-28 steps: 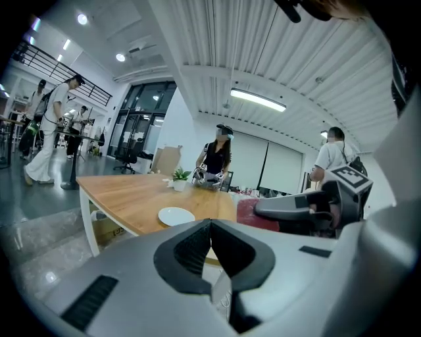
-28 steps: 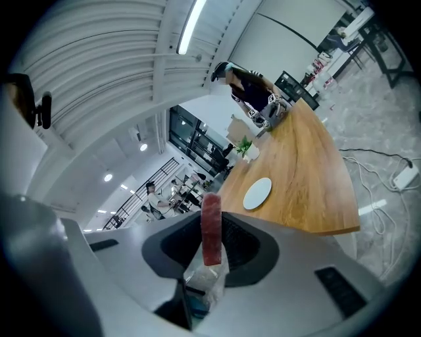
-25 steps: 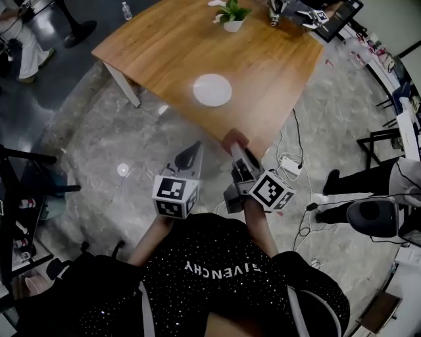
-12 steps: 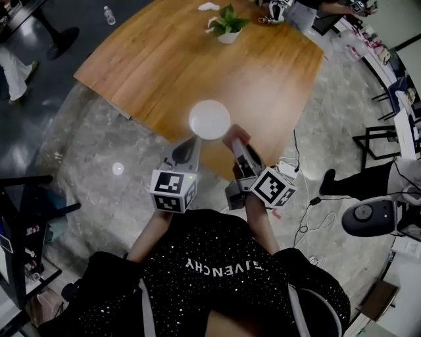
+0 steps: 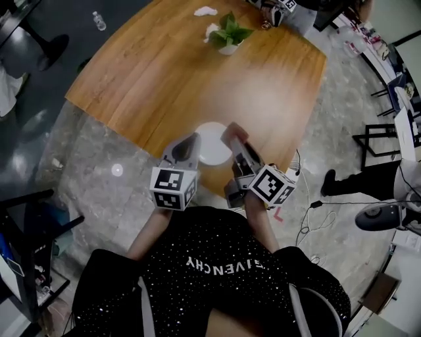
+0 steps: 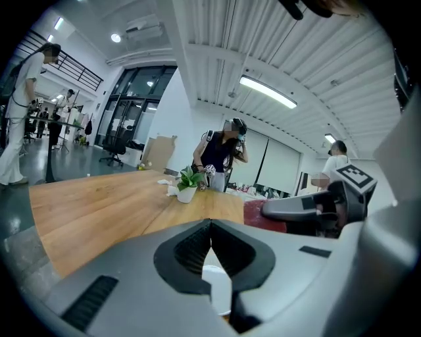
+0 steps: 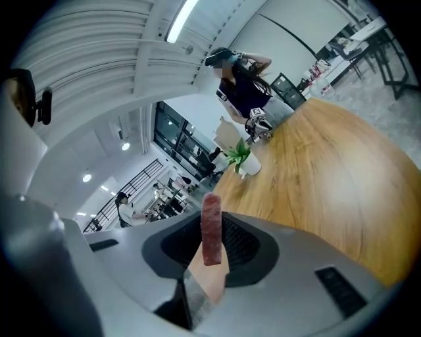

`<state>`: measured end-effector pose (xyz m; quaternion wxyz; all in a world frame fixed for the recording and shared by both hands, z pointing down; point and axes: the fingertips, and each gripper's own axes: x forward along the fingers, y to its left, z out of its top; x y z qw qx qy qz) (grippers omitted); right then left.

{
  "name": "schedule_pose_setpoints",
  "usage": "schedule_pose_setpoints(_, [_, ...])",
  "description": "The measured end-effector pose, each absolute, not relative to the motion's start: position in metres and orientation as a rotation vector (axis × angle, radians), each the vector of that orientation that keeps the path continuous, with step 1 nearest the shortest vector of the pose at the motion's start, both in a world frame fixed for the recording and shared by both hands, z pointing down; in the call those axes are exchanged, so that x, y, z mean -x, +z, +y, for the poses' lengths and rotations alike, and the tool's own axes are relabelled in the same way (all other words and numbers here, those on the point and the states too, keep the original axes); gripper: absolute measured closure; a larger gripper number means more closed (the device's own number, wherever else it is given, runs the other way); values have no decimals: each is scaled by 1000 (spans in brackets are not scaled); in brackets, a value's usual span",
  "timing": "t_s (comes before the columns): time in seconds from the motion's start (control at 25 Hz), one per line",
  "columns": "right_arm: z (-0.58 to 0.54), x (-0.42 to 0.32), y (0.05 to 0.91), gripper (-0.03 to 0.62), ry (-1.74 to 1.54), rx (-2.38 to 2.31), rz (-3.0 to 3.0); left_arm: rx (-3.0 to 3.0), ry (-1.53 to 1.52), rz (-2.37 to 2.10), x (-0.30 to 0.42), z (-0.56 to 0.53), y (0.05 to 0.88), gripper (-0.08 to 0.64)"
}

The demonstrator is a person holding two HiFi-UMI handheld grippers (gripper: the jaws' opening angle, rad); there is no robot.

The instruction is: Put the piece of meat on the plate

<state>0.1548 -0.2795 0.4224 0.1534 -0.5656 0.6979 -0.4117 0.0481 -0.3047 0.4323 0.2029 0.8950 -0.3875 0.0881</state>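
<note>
The white plate (image 5: pixel 212 146) lies near the front edge of the wooden table (image 5: pixel 158 72); both gripper tips hang over it in the head view. A reddish strip of meat (image 7: pixel 211 230) stands upright between the jaws of my right gripper (image 7: pixel 212 249), which is shut on it. The same meat (image 5: pixel 232 131) shows at the right gripper's (image 5: pixel 235 139) tip, above the plate's right rim. My left gripper (image 5: pixel 187 143) is over the plate's left rim; its jaws (image 6: pixel 210 225) meet at the tips with nothing in them. Part of the plate (image 6: pixel 219 289) shows through the gap below.
A potted plant (image 5: pixel 228 31) and crumpled tissue (image 5: pixel 205 11) sit at the table's far end, where another person (image 6: pixel 220 148) stands. Cables and a power strip (image 5: pixel 294 174) lie on the floor to the right. A dark rack (image 5: pixel 20 243) stands at the left.
The table and plate have come nearer in the head view. The plate, earlier well ahead of both grippers, now lies under their tips. The meat stays in the right jaws.
</note>
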Motion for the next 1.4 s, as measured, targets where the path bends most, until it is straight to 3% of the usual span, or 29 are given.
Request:
schedule_pose_setpoints(0.64, [-308, -163, 453, 497, -1313, 1654, 2027, -2511, 284, -1045, -55, -333, 463, 549])
schedule_pose_setpoints(1.4, [-307, -115, 561, 497, -1963, 1490, 2075, -2272, 199, -1179, -24, -329, 500, 549])
